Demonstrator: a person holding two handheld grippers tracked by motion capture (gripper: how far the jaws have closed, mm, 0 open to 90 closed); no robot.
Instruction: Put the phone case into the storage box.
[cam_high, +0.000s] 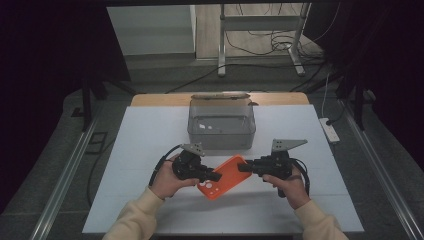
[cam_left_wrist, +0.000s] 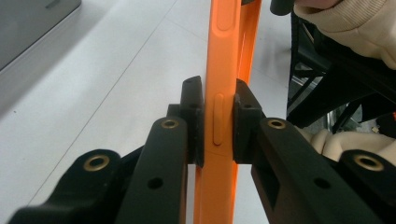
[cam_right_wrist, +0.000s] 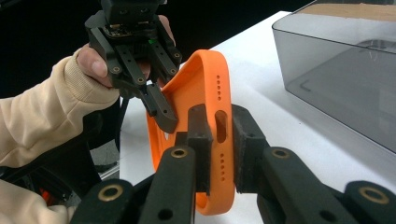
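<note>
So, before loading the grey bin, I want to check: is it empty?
Apparently empty: the grey bin shows a bare floor through its translucent walls, apart from faint marks; its lid stands open.

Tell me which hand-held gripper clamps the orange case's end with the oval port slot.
The right hand-held gripper: it pinches the orange phone case at that slot. The left hand-held gripper grips a side edge with buttons.

White table top (cam_high: 150, 145), grey floor (cam_high: 165, 67), metal stand (cam_high: 260, 22), tangled cables (cam_high: 270, 42), dark curtains (cam_high: 45, 60)
</note>
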